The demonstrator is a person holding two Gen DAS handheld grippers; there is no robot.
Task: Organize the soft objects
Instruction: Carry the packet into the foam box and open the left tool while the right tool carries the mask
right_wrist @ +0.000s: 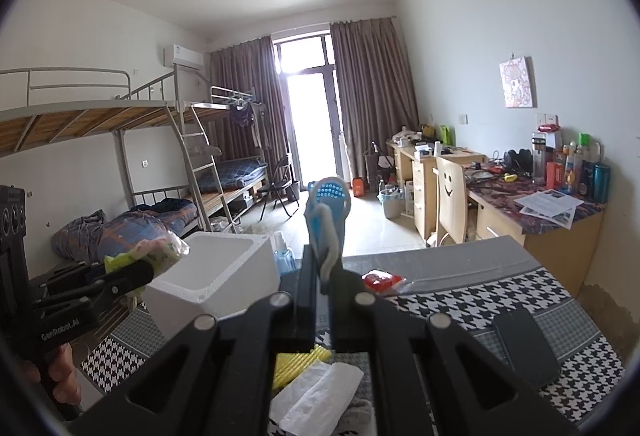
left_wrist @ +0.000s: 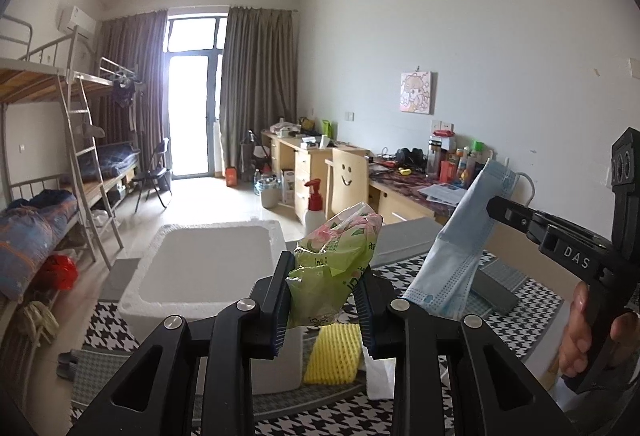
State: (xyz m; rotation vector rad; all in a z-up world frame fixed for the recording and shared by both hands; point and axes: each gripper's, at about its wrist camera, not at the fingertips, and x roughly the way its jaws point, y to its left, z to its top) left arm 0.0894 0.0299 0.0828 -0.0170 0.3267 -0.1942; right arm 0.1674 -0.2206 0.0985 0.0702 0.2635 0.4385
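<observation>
My left gripper [left_wrist: 325,288] is shut on a green and pink tissue pack [left_wrist: 336,256], held up beside the open white foam box [left_wrist: 208,264]. It also shows at the left of the right wrist view [right_wrist: 148,268] with the pack [right_wrist: 156,250]. My right gripper [right_wrist: 320,300] is shut on a blue face mask [right_wrist: 328,207], held upright above the table. In the left wrist view the mask [left_wrist: 460,248] hangs from the right gripper [left_wrist: 496,205]. A yellow foam net [left_wrist: 334,354] and a white cloth [right_wrist: 320,396] lie on the checked tablecloth [right_wrist: 500,296] below.
The foam box [right_wrist: 216,276] stands at the table's left edge. A dark phone [right_wrist: 524,346] lies at right, a red packet [right_wrist: 380,282] behind the gripper, a red pump bottle [left_wrist: 314,205] beyond the box. Bunk beds left, desks right.
</observation>
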